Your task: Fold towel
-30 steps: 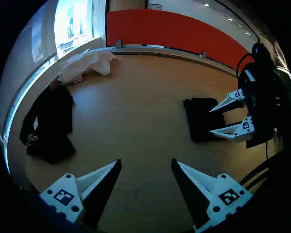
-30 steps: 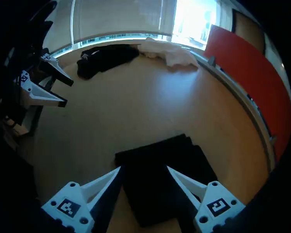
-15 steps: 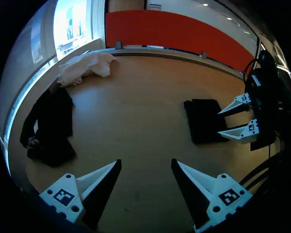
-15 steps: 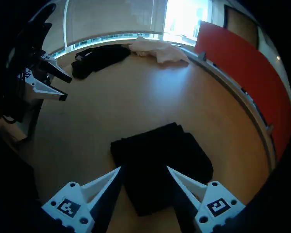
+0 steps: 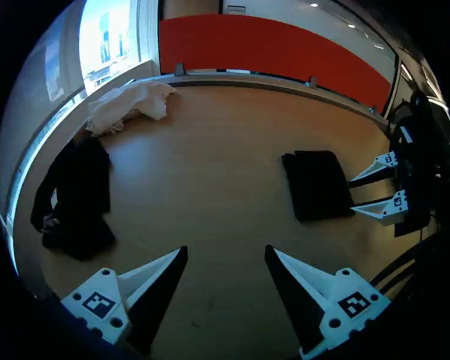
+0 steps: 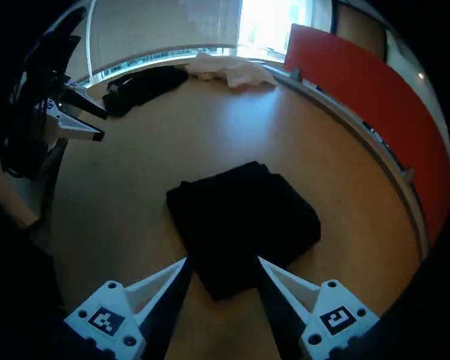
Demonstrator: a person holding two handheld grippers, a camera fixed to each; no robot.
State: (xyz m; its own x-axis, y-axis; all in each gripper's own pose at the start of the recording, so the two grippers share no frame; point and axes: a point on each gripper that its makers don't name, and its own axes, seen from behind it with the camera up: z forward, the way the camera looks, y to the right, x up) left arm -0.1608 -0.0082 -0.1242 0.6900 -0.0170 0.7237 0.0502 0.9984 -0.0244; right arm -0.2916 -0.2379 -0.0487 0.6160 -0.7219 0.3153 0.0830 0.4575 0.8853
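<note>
While flat on wooden table (image 6: 135, 156), black towel (image 6: 243, 225); red panel (image 6: 369, 90) beyond.

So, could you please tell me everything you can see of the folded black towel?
The black towel looks like soft cloth, folded into a compact rectangular stack with layered edges showing at one side. It lies flat on the wooden table. The right gripper, open, points at its near edge without gripping it.
</note>
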